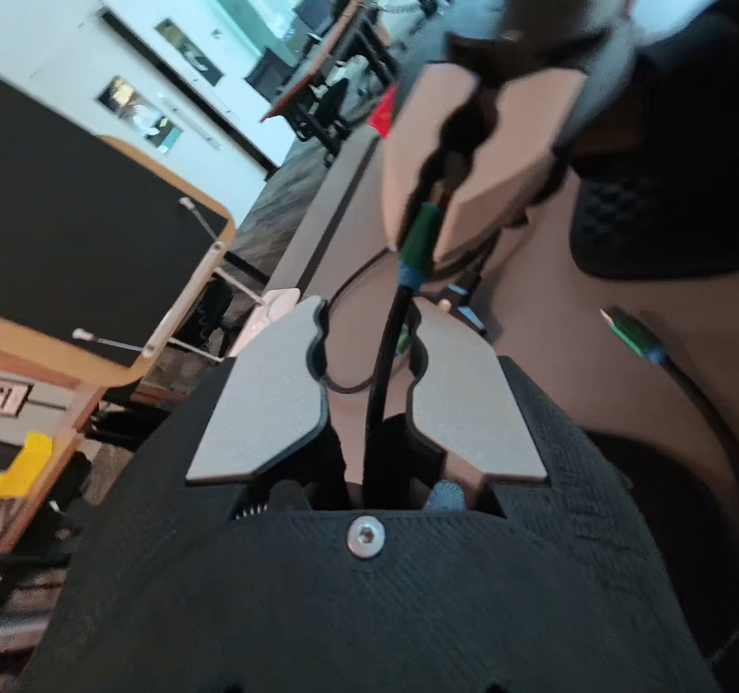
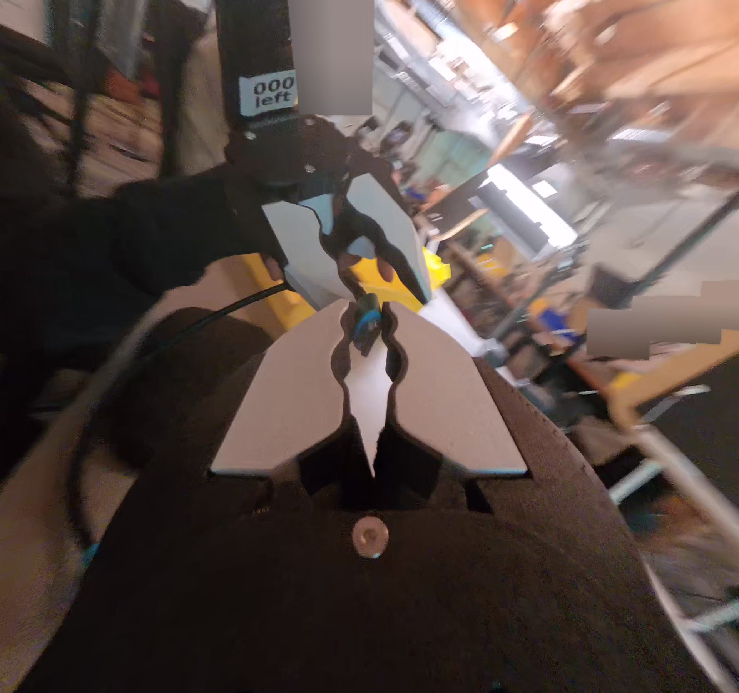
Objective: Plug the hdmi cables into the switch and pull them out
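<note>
My right gripper [image 2: 366, 308] is shut on an HDMI plug [image 2: 366, 330] wrapped in green and blue tape. In the left wrist view the same gripper [image 1: 420, 248] holds the plug [image 1: 418, 238] nose down above the table. The plug's black cable [image 1: 384, 374] runs down between the fingers of my left gripper [image 1: 370, 306], which is open and does not pinch it. In the right wrist view the left gripper [image 2: 360, 286] faces mine, tip to tip. A second green-taped plug [image 1: 632, 338] lies on the table to the right. I cannot make out the switch.
The brown table [image 1: 560, 374] carries a thin black wire loop [image 1: 348, 386] and a white object [image 1: 276, 306] near its left edge. A gloved hand [image 2: 180, 234] holds the left gripper. Desks, chairs and a black board [image 1: 80, 214] stand beyond.
</note>
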